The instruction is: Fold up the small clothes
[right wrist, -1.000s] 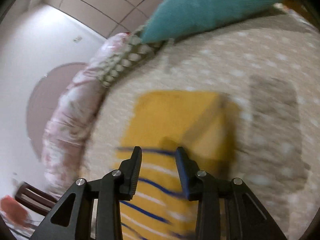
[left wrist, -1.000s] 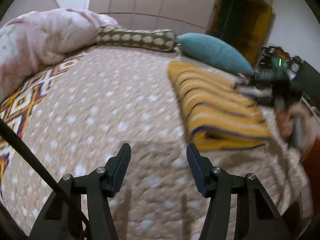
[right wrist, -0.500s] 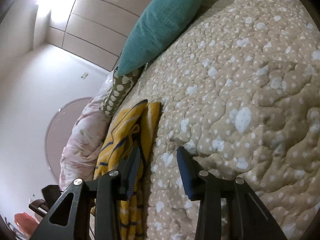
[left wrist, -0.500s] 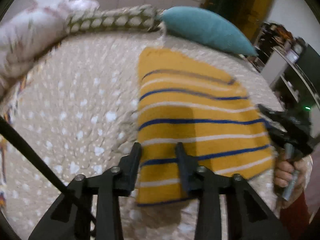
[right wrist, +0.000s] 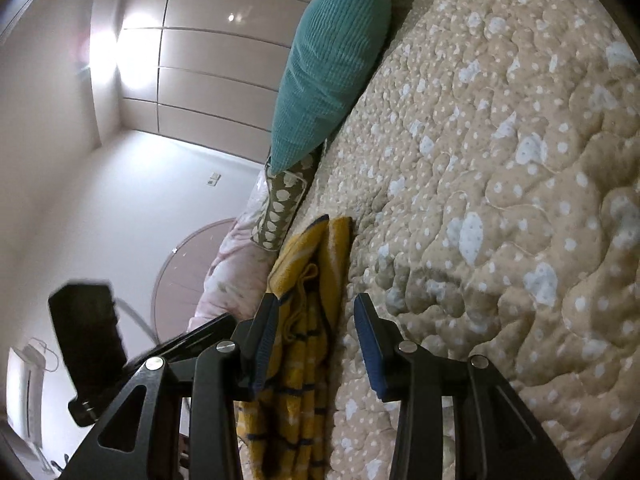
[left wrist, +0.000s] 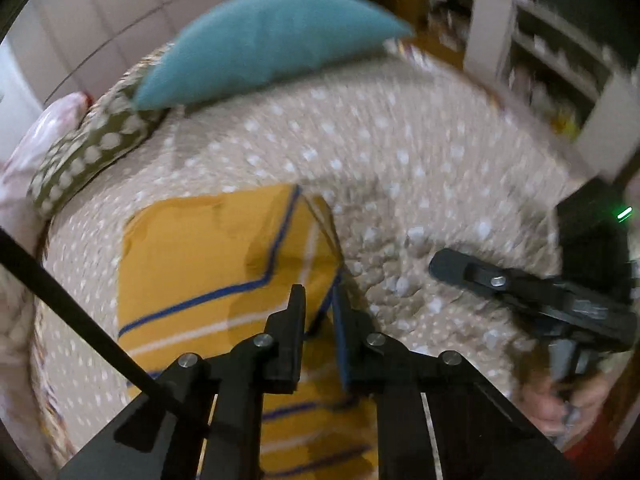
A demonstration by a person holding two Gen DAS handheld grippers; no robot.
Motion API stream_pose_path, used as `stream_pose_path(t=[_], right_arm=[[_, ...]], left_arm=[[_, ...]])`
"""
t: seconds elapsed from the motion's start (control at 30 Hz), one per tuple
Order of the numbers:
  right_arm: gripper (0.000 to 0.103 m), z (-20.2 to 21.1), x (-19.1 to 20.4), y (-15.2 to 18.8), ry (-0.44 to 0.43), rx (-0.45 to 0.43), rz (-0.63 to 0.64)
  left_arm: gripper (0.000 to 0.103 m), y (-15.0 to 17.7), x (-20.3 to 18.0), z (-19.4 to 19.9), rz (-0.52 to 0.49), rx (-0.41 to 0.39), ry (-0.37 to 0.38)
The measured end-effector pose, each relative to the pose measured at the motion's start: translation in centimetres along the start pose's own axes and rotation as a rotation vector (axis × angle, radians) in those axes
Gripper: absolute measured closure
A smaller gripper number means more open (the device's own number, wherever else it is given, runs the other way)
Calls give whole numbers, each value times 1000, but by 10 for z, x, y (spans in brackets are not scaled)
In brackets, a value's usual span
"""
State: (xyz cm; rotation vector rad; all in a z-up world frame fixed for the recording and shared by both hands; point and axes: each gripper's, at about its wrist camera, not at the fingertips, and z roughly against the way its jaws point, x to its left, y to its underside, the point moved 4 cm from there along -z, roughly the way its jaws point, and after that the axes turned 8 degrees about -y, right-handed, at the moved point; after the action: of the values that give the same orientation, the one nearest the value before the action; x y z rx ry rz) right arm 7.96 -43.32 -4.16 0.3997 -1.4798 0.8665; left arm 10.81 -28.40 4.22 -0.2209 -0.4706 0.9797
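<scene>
A folded yellow cloth with blue and white stripes (left wrist: 208,272) lies on the beige dotted bedspread (left wrist: 400,168). My left gripper (left wrist: 318,308) is over its right edge with the jaws nearly together, seemingly pinching a fold of the cloth. My right gripper (right wrist: 316,320) is open and empty, lying low on the bedspread (right wrist: 500,200) right beside the cloth's edge (right wrist: 308,304). The right gripper also shows in the left wrist view (left wrist: 500,280), to the right of the cloth.
A teal pillow (left wrist: 264,40), an olive dotted bolster (left wrist: 92,152) and a pink floral duvet (left wrist: 24,152) lie at the head of the bed. Shelves (left wrist: 560,40) stand to the right of the bed. The left gripper's body (right wrist: 92,344) shows at lower left.
My left gripper has swung right and closed in on the cloth's right edge. The cloth now shows a folded-over corner. My right gripper stayed low beside the cloth and opened wider.
</scene>
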Motion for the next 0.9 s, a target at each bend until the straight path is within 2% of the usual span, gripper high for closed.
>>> stream_pose_path(t=[0.03, 0.1, 0.13, 0.27, 0.37, 0.47, 0.57, 0.67, 0.73, 0.8, 0.87, 0.9], right_arm=[[61, 1, 0, 0, -1, 1, 0], [61, 1, -1, -1, -4, 1, -3], [61, 2, -1, -1, -8, 1, -6], [61, 7, 1, 0, -15, 6, -9], [58, 15, 10, 2, -11, -13, 18], [59, 24, 37, 10, -80, -14, 105], [62, 14, 61, 26, -97, 57, 193], [64, -9, 65, 47, -109, 188, 184], [65, -19, 64, 59, -73, 246, 189], [68, -27, 62, 71, 21, 305, 225], [85, -37, 54, 88, 131, 382, 240], [87, -39, 50, 96, 169, 404, 242]], left_arm=[[89, 1, -5, -9, -19, 33, -32], [91, 0, -8, -19, -30, 48, -67], [101, -4, -9, -20, -29, 42, -72], [103, -21, -2, -18, 40, 13, -60], [103, -33, 1, -35, 94, 55, -52], [103, -40, 6, -41, 140, 63, -1], [103, -44, 7, -34, 142, 42, 40], [103, -47, 12, -49, 125, 80, 10], [103, -47, 15, -61, 136, 110, 16], [103, -48, 13, -67, 133, 105, 9], [103, -50, 7, -73, 118, 106, 9], [103, -50, 5, -76, 111, 107, 8]])
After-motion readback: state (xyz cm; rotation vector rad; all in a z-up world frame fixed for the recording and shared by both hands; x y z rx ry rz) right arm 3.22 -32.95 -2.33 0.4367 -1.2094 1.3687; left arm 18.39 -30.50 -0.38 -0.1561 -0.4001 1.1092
